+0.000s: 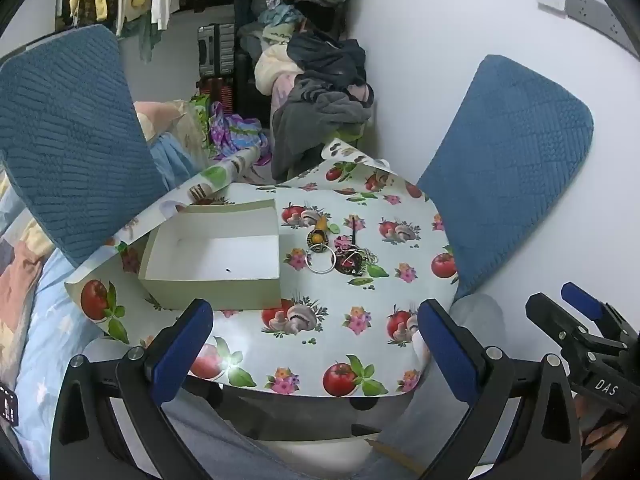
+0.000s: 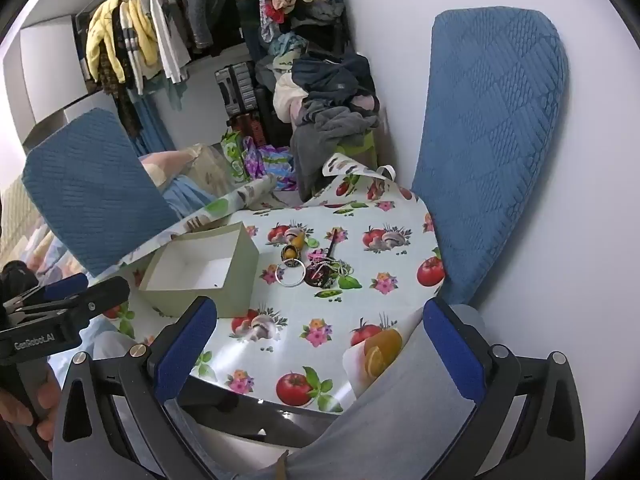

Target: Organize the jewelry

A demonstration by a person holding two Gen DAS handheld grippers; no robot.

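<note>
Jewelry (image 2: 316,266) lies heaped ahead of both spread, empty grippers, nearer the right gripper (image 2: 320,354) than the left gripper (image 1: 316,344), with the box (image 1: 216,264) just leftward.

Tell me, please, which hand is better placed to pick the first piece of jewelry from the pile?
Right, probably. Both tools are open and empty, but the right tool faces the jewelry pile almost straight ahead, while the left tool lines up nearer the empty box.
</note>
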